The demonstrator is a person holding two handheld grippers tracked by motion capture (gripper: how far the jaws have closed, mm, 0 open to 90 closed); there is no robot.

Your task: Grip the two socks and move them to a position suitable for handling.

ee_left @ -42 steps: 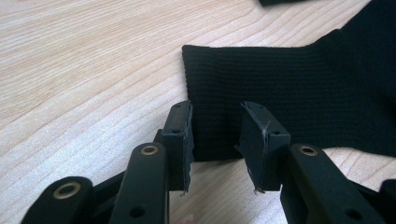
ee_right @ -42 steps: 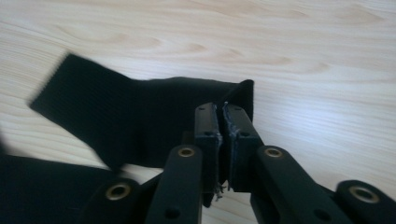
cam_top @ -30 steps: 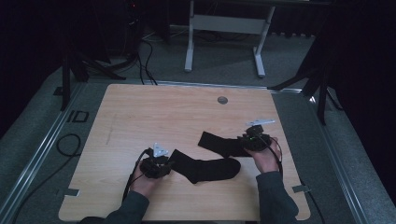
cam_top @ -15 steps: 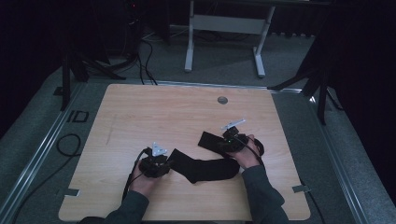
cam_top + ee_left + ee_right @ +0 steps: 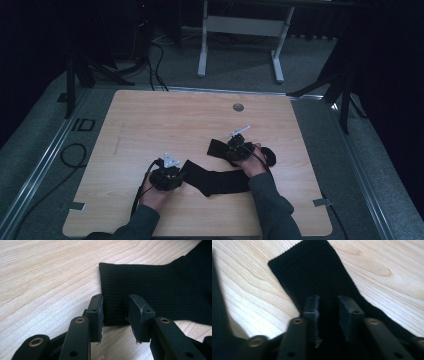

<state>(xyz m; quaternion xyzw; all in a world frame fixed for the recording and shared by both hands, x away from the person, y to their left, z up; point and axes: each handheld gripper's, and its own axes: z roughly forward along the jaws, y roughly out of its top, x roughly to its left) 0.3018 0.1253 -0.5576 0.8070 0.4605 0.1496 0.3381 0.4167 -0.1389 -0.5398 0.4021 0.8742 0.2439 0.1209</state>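
Two black socks lie on the wooden table (image 5: 150, 125). The near sock (image 5: 220, 181) runs left to right, and its ribbed cuff (image 5: 150, 285) lies flat between the parted jaws of my left gripper (image 5: 182, 173) (image 5: 115, 307), which rests low on the tabletop without pinching it. The far sock (image 5: 216, 147) lies at an angle behind it, and my right gripper (image 5: 228, 150) (image 5: 328, 307) hangs just over its leg (image 5: 312, 272), pointing toward its cuff. That gripper's jaws have just been closing. A gap still shows between the pads, with flat fabric under it.
A small round grommet (image 5: 238, 107) sits near the table's far edge. Grey carpet, a metal rail (image 5: 45, 160) and cables border the left side. A desk frame (image 5: 240, 30) stands beyond the table. Bare wood stretches across the back and left.
My right hand has moved left and down from the far sock's right end to over its leg. The left hand and both socks have stayed put.
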